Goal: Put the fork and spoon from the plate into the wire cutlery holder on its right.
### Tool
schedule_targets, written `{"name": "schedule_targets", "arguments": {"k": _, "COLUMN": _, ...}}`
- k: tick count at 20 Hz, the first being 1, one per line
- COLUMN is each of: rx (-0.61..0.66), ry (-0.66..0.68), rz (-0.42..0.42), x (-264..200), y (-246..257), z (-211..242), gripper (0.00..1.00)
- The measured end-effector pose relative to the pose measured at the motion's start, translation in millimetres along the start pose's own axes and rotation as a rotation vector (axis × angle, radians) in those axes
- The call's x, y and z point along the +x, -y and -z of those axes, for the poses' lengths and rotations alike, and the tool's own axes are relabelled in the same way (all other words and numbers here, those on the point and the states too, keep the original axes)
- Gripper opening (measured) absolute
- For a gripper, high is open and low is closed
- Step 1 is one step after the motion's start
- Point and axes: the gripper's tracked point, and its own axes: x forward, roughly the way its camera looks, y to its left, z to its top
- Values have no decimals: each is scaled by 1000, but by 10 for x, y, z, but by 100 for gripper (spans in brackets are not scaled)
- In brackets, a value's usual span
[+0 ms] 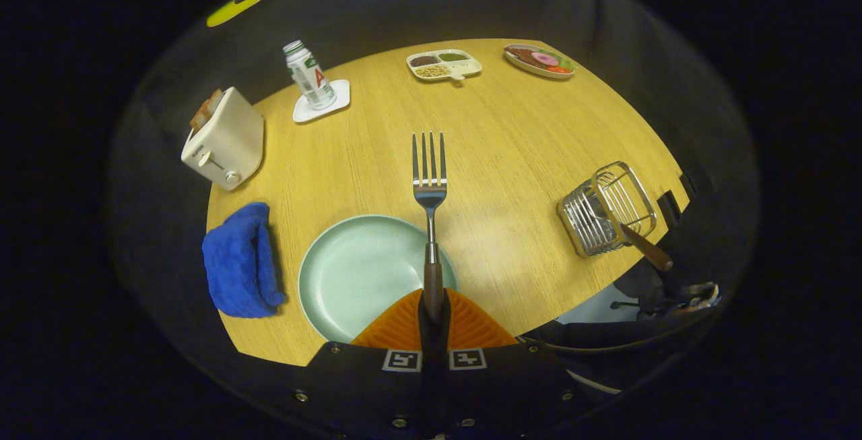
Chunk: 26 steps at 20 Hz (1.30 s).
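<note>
My gripper is shut on the dark wooden handle of a fork, which points straight ahead with its steel tines up over the table. Below and just left of the fingers lies a pale green plate with nothing on it. To the right, near the table's edge, stands the wire cutlery holder. A brown wooden handle leans out of the holder toward me.
A folded blue cloth lies left of the plate. Further back left are a white toaster and a bottle on a white coaster. At the far edge sit a divided snack tray and a plate of food.
</note>
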Motion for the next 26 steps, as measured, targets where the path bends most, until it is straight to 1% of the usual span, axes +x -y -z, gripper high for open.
{"name": "schedule_targets", "arguments": {"k": 2, "rx": 56, "ry": 14, "rz": 30, "x": -49, "y": 198, "z": -105, "gripper": 1}}
{"name": "schedule_targets", "arguments": {"k": 6, "rx": 170, "ry": 7, "rz": 87, "x": -80, "y": 598, "z": -169, "gripper": 1}}
{"name": "schedule_targets", "arguments": {"k": 10, "rx": 288, "ry": -23, "rz": 118, "x": -60, "y": 924, "z": -161, "gripper": 0}}
{"name": "schedule_targets", "arguments": {"k": 14, "rx": 407, "ry": -63, "rz": 131, "x": -55, "y": 1093, "z": -149, "gripper": 1}}
{"name": "schedule_targets", "arguments": {"k": 17, "rx": 500, "ry": -92, "rz": 133, "x": -48, "y": 1146, "z": -159, "gripper": 1}}
{"name": "schedule_targets", "arguments": {"k": 21, "rx": 612, "ry": -193, "rz": 129, "x": -17, "y": 1185, "z": -79, "gripper": 1}}
{"name": "schedule_targets", "arguments": {"k": 26, "rx": 767, "ry": -316, "rz": 84, "x": -4, "y": 1104, "z": -132, "gripper": 0}}
